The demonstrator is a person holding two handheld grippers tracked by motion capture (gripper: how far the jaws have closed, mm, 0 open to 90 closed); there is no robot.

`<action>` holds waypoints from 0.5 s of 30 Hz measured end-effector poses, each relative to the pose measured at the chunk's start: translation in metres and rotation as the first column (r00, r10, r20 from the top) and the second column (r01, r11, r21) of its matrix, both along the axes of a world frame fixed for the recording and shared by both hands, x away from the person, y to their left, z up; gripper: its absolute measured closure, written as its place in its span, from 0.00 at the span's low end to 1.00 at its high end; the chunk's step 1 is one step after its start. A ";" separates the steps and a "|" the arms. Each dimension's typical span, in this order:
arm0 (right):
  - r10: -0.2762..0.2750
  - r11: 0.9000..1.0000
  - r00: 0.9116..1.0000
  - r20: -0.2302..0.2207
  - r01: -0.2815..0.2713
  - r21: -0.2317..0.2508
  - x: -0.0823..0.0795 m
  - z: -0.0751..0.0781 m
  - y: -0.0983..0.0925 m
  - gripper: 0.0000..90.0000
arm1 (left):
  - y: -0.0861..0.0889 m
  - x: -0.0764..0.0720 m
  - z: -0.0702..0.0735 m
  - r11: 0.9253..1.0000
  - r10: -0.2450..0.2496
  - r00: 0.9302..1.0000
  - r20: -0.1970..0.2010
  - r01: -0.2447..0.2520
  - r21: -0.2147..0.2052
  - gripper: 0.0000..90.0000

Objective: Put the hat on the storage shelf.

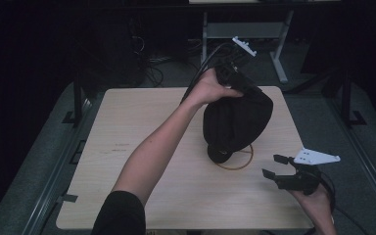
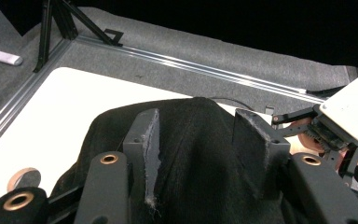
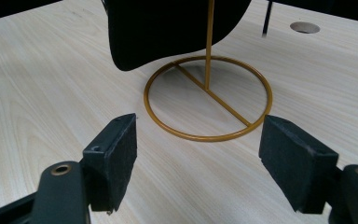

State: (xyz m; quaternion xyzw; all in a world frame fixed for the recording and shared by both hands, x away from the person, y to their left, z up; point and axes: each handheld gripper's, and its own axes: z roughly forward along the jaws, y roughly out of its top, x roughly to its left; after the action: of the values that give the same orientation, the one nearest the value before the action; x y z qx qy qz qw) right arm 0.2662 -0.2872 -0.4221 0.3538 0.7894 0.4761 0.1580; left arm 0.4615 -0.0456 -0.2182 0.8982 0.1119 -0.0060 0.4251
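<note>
While the right gripper waits low over the near side of the counter with its jaws spread wide, the left gripper farther off pinches a black hat above a gold stand.

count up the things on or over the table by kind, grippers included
black cap: 1
gold wire stand: 1
grippers: 2, the left gripper with its jaws on the cap, the right gripper with its jaws apart
total: 4
</note>
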 end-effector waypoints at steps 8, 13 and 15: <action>-0.005 1.000 1.000 -0.003 0.005 -0.008 0.000 0.000 0.001 0.28 | 0.013 -0.006 0.003 1.000 0.020 1.000 0.008 -0.020 -0.004 0.55; -0.011 1.000 1.000 -0.005 0.011 -0.012 -0.001 0.000 0.002 0.28 | 0.022 -0.008 0.007 0.999 0.036 0.999 0.019 -0.036 -0.003 0.53; -0.015 1.000 1.000 -0.004 0.015 -0.012 0.000 0.000 0.002 0.27 | 0.026 -0.008 0.009 0.999 0.044 0.999 0.025 -0.044 0.003 0.52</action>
State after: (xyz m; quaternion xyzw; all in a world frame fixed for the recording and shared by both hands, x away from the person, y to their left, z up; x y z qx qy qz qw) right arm 0.2658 -0.2855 -0.4225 0.3596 0.7898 0.4697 0.1621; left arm 0.4534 -0.0197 -0.2095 0.8962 0.1266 0.0148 0.4250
